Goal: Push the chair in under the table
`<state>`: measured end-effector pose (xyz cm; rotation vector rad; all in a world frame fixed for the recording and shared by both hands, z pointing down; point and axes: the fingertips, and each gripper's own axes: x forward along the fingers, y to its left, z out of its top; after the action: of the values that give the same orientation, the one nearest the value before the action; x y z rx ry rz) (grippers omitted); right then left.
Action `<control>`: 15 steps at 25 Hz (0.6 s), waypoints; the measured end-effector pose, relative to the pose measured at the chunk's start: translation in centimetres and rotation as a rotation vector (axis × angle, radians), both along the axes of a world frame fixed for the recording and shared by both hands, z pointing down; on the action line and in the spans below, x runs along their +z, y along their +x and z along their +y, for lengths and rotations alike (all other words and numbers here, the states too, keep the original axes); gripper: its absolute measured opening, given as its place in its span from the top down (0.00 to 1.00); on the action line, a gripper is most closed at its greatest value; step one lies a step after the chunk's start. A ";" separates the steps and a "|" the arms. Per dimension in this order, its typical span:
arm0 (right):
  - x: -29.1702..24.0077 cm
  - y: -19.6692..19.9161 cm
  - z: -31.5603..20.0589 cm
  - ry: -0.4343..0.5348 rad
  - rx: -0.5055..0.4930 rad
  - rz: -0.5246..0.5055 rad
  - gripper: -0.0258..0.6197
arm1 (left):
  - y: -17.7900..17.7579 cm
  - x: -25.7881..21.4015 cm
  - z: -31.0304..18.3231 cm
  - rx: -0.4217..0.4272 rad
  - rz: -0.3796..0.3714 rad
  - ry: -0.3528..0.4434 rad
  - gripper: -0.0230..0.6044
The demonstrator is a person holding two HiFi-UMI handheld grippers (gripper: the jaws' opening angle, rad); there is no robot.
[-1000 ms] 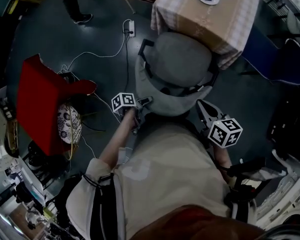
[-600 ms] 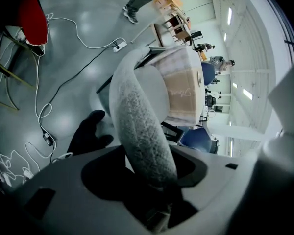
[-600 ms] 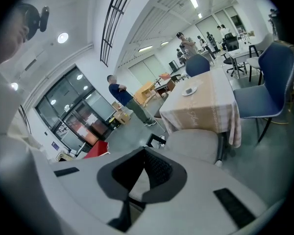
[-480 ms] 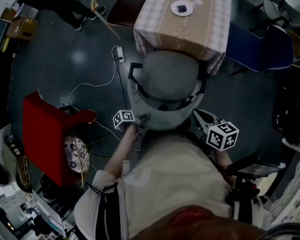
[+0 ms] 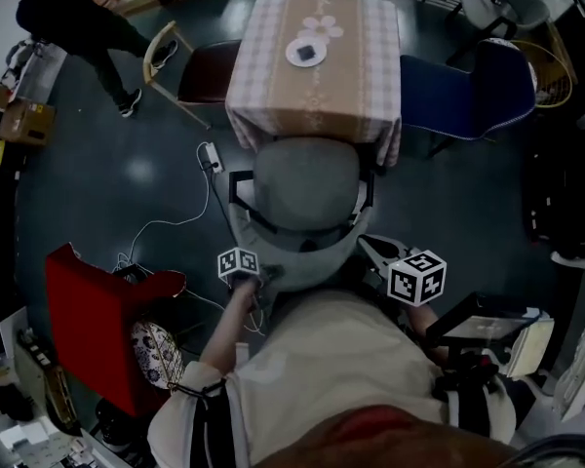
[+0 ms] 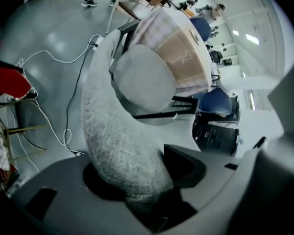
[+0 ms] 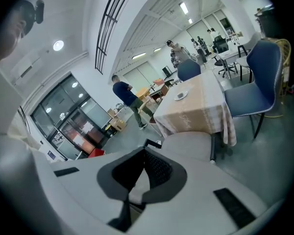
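A grey chair (image 5: 307, 188) stands with its seat at the near edge of the table (image 5: 366, 76), which has a checkered cloth. The chair's curved fabric backrest (image 5: 302, 256) faces me. My left gripper (image 5: 260, 277) is at the backrest's left end. In the left gripper view the backrest (image 6: 117, 131) fills the gap of the left gripper (image 6: 137, 180); its jaws have just been closing and press on the fabric. My right gripper (image 5: 373, 252) is shut with nothing in it, by the backrest's right end. From the right gripper (image 7: 144, 153) I see the seat (image 7: 191, 143) and table (image 7: 196, 106) ahead.
A white plate (image 5: 305, 52) sits on the table. A blue chair (image 5: 478, 86) stands at its right, a wooden chair (image 5: 190, 71) at its left. A power strip (image 5: 212, 156) with white cable lies on the floor. A red armchair (image 5: 97, 330) is at my left; a person (image 5: 73, 18) walks far left.
The head view has tipped up, so the whole table now shows. My left gripper has sunk onto the backrest's left end and rolled. The right gripper has shifted a little sideways.
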<state>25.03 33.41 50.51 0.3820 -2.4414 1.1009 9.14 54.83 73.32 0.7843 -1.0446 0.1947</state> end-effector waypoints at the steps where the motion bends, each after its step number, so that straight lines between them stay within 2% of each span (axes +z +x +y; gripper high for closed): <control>1: 0.1 0.1 -0.1 -0.002 0.007 0.003 0.94 | 0.1 0.0 0.2 0.037 -0.005 -0.012 0.58; 4: 0.0 0.4 -0.7 -0.001 0.021 0.008 0.94 | 0.3 0.0 0.3 0.083 -0.019 -0.019 0.58; 15: -0.3 -1.1 -1.6 0.006 -0.015 0.043 0.94 | 0.4 -0.4 -0.2 0.124 -0.023 -0.036 0.58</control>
<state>23.92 31.77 50.16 0.3851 -2.4063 1.0687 9.50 54.59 72.93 0.8162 -1.0117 0.3286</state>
